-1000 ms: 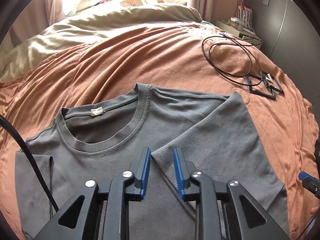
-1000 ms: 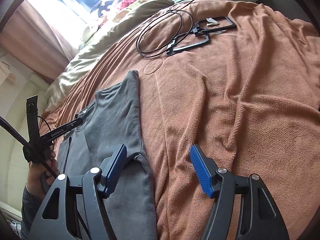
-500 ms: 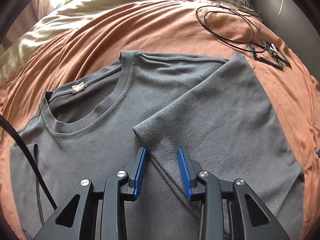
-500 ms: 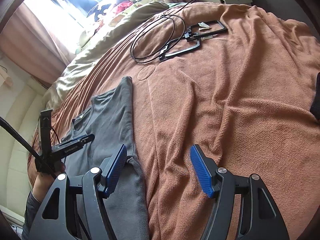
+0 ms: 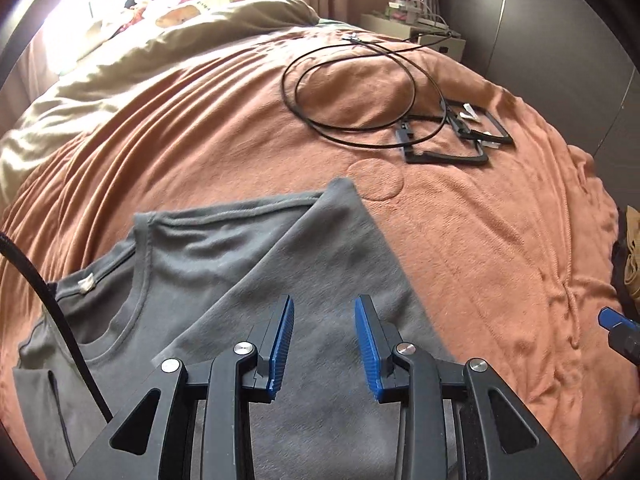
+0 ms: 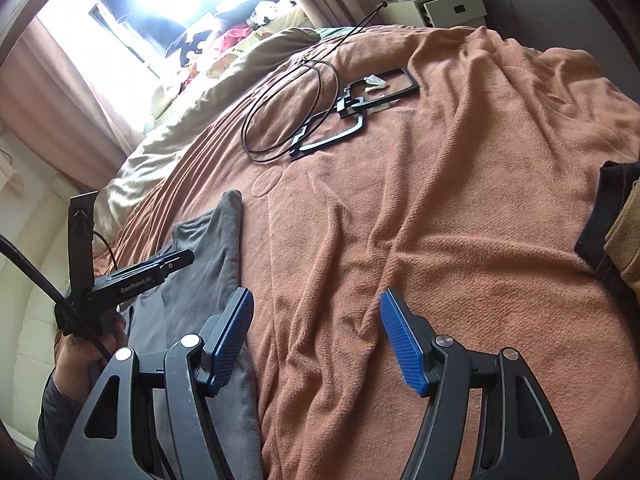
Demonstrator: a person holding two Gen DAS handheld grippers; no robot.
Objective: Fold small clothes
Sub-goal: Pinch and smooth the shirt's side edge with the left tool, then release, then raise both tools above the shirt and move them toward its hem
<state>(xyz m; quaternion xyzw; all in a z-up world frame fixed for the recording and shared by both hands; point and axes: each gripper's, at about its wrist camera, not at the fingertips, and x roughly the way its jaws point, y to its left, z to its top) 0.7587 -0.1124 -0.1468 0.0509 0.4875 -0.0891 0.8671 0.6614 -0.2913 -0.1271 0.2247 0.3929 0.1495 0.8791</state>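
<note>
Now our left gripper (image 5: 324, 340) has swept rightward over the gray T-shirt (image 5: 248, 280) on the orange blanket (image 5: 460, 220), jaws parted and empty (sleeve already folded in), while our right gripper (image 6: 316, 340) hovers wide open beside its edge.

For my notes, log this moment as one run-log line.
step: folding | grey cotton t-shirt: sleeve folded in, on orange blanket | left tongs: open over shirt | right tongs: open over blanket
</note>
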